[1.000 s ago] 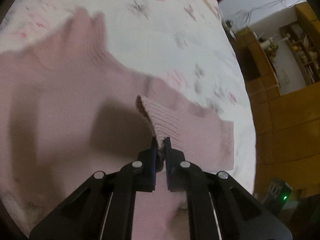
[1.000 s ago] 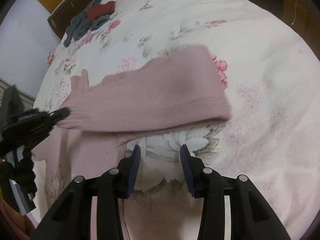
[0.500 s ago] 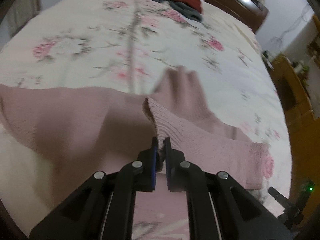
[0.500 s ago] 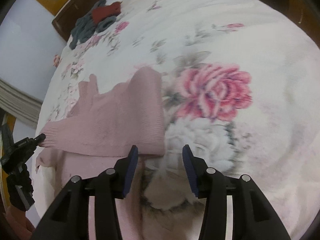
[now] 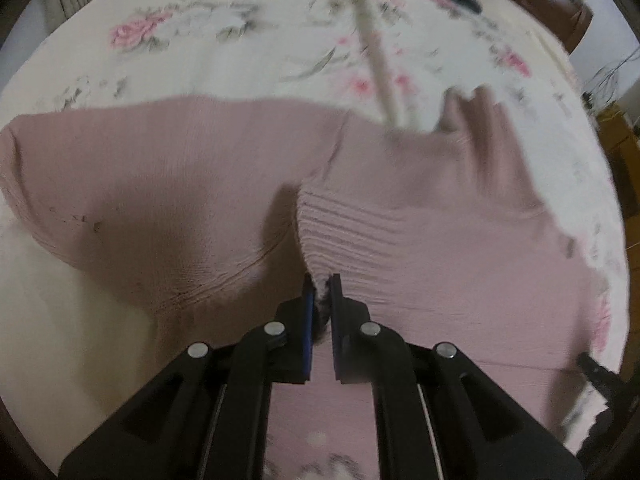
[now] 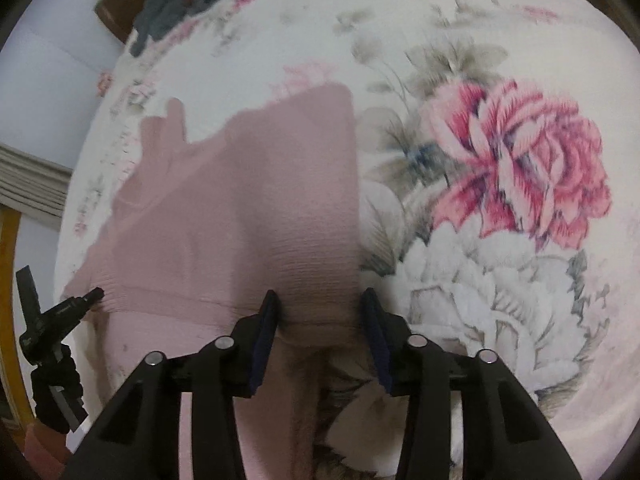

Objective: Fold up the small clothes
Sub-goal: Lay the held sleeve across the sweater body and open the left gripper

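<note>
Here the left tool (image 5: 320,286) pinches the pink sweater's (image 5: 180,184) ribbed cuff (image 5: 340,236); right tool (image 6: 320,310) spread.

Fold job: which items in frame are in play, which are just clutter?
In play:
- pink knit garment
- left gripper, clamped on its ribbed edge
- right gripper, open over the garment

Clutter:
- grey and red clothes pile
- floral bedspread
- wooden headboard

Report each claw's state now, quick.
Left claw: shut on the ribbed cuff of the pink knit sweater.
Right claw: open, holding nothing, poised over the sweater's folded edge.
</note>
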The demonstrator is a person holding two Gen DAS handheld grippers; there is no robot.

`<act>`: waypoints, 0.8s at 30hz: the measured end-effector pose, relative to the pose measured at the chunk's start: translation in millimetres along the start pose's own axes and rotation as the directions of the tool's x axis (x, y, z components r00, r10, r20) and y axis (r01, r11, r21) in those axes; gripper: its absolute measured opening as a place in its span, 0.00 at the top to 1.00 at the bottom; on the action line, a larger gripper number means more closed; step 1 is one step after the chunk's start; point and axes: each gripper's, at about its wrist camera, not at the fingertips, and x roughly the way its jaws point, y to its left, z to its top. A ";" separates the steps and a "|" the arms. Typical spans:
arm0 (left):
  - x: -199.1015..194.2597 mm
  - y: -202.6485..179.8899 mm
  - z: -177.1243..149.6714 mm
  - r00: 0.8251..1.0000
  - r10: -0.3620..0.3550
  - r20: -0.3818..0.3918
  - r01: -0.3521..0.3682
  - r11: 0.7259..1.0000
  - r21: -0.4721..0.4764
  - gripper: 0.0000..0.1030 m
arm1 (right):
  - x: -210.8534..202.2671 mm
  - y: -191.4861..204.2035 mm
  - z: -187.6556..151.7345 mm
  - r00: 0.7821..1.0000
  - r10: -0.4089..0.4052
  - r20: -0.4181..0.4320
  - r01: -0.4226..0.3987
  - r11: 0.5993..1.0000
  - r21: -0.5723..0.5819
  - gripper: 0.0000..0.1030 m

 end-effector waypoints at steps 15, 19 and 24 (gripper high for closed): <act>-43.7 -1.3 9.7 0.994 -0.039 0.099 0.033 0.997 0.063 0.79 | -34.6 62.7 5.9 0.996 0.019 0.093 -0.011 0.996 -0.084 0.52; -10.5 -24.1 5.4 0.996 -0.083 0.008 0.082 0.992 0.092 0.79 | -1.5 86.1 2.4 1.000 0.027 0.013 -0.026 0.994 -0.105 0.53; 22.7 -28.2 -4.7 0.996 -0.070 -0.047 0.075 0.990 0.116 0.78 | 34.7 89.7 -7.5 0.997 -0.058 -0.042 0.052 0.991 -0.121 0.54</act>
